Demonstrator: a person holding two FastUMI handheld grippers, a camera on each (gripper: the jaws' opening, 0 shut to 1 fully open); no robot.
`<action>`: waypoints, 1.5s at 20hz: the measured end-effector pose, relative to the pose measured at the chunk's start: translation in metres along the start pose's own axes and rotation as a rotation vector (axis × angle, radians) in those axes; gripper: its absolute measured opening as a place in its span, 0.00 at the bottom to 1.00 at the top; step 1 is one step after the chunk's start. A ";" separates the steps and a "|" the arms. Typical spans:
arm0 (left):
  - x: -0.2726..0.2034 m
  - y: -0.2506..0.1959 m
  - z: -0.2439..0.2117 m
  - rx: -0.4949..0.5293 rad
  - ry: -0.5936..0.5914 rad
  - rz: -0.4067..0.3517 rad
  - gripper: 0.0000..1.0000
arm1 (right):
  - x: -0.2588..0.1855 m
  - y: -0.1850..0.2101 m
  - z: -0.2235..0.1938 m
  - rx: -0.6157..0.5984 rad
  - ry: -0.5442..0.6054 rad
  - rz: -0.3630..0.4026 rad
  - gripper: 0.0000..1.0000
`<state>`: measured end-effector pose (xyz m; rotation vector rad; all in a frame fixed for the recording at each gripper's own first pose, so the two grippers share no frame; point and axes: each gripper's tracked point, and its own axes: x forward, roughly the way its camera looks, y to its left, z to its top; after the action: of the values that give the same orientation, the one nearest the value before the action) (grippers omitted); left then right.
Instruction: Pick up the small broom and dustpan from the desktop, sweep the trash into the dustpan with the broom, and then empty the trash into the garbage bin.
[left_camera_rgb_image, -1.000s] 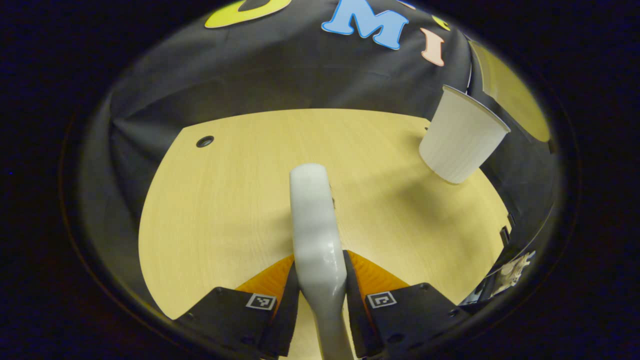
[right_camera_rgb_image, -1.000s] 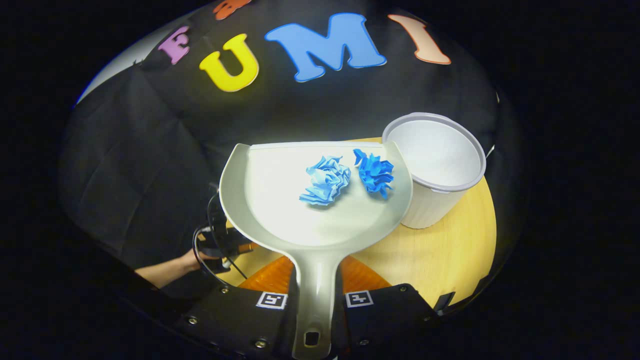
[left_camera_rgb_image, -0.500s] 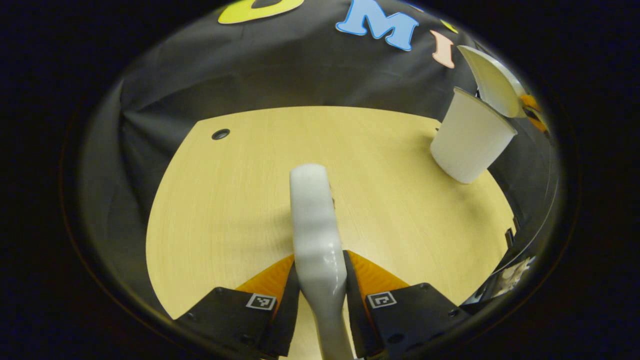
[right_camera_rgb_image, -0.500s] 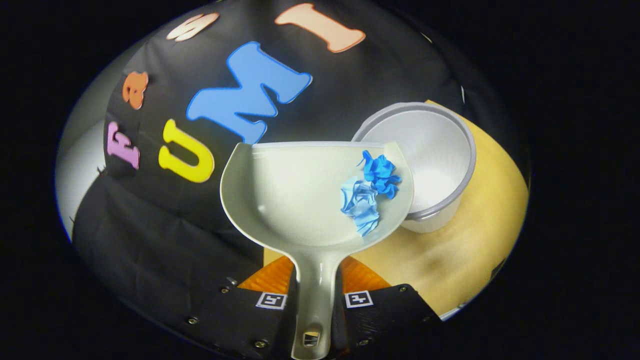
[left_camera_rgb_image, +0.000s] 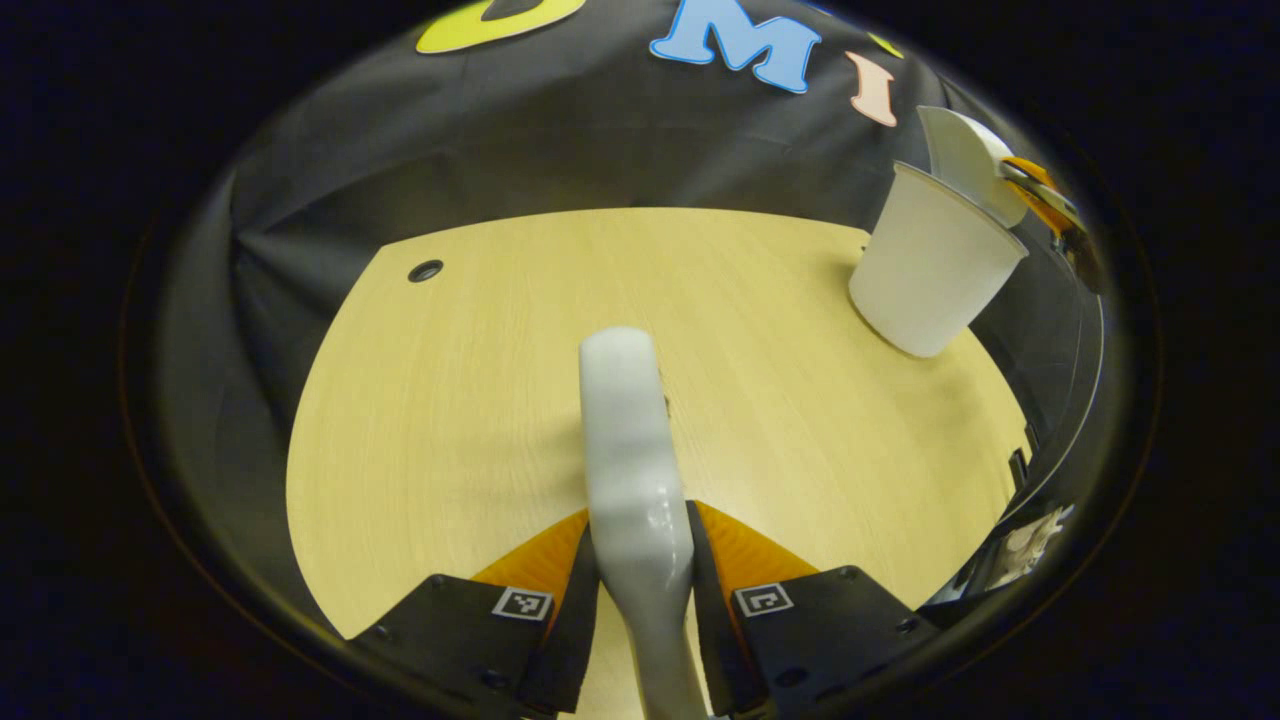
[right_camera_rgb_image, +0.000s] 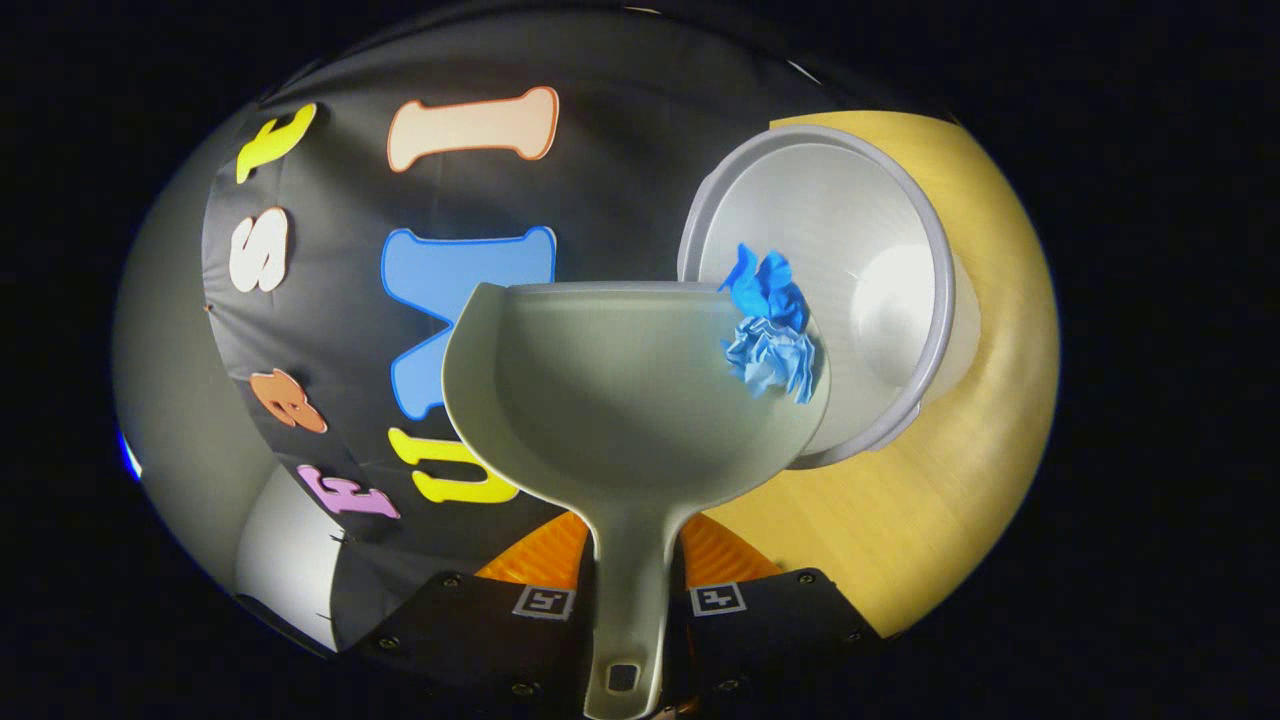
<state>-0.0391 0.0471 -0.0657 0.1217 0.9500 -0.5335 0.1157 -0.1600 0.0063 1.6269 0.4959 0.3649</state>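
The dustpan (right_camera_rgb_image: 620, 400) is clamped by its handle between the right gripper (right_camera_rgb_image: 632, 600)'s two fingers and stands out straight ahead of them, its open lip farthest from the tool. A second ago it lay nearly level with the two crumpled blue paper balls (right_camera_rgb_image: 768, 335) sitting apart in the middle of the pan; half a second ago it was rolling toward the gripper's right and the balls were sliding that way. Now the roll is much steeper: the balls are stacked against each other at the pan's right front corner, right at the lip, and that corner overlaps the mouth of the white garbage bin (right_camera_rgb_image: 850, 280), which lies ahead and to the right of the tool. My reading is that the emptying step is nearly done; a little more tilt should drop both balls inside, though the upper one sits close to the bin's rim and could catch there.

In the left gripper view the bin (left_camera_rgb_image: 930, 265) stands on the wooden desktop (left_camera_rgb_image: 480, 400), far ahead and to the right of the left gripper (left_camera_rgb_image: 640, 590), with the tilted dustpan (left_camera_rgb_image: 965, 160) over its rim. The left gripper is closed on the broom handle (left_camera_rgb_image: 630, 440), which points forward from between its fingers above the desktop, much as it did a second ago, so the broom looks parked while the pan does the work.
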 end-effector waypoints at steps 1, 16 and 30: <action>0.001 -0.001 0.000 0.001 0.001 -0.001 0.50 | -0.002 0.000 0.003 0.013 -0.006 0.013 0.28; 0.001 -0.009 -0.001 -0.039 -0.012 0.024 0.50 | -0.010 0.005 -0.082 -0.354 0.105 0.041 0.28; -0.001 0.013 -0.019 -0.077 0.004 0.054 0.50 | 0.000 -0.091 -0.163 -1.116 0.098 -0.355 0.28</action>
<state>-0.0478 0.0650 -0.0779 0.0787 0.9674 -0.4468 0.0226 -0.0142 -0.0645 0.4333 0.5050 0.3540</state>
